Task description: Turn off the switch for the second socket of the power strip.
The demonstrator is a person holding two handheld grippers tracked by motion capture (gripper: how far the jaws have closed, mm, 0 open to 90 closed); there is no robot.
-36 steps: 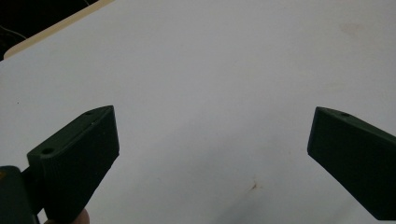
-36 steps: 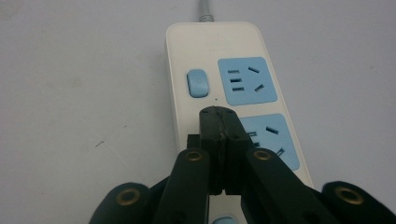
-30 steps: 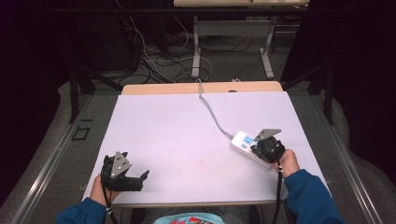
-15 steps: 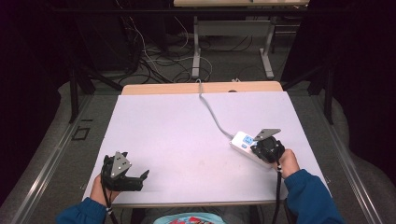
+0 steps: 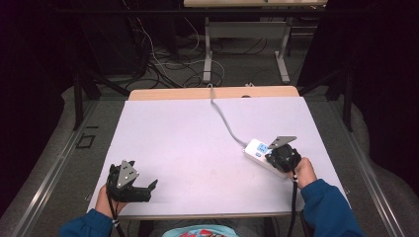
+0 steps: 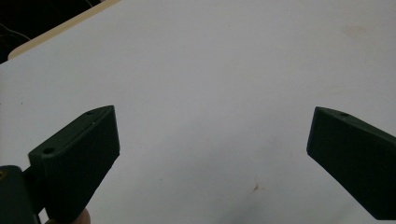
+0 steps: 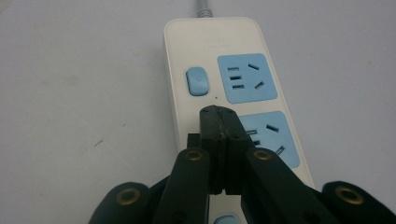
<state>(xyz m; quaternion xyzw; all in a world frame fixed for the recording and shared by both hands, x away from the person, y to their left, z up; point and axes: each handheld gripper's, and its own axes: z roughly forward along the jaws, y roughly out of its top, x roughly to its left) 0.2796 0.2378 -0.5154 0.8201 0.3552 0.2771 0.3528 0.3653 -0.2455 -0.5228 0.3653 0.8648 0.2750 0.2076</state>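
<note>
My right claw (image 7: 219, 112) is clenched tight, jaws pressed flat together with nothing between them, tips poised over the white power strip (image 7: 219, 65) — whether they touch its casing I cannot tell. In the right gripper view the blue rocker switch (image 7: 196, 81) sits just off my tips at about eleven o'clock, a blue socket (image 7: 247, 77) at one o'clock, and a second blue socket (image 7: 273, 137) close at three o'clock. From the high view the power strip (image 5: 254, 150) lies toward four o'clock on the white table (image 5: 188, 143), its grey cord (image 5: 225, 121) running off toward twelve o'clock. My left claw (image 5: 148, 190) rests near seven o'clock — released, jaws spread wide over bare table, well apart from the strip.
</note>
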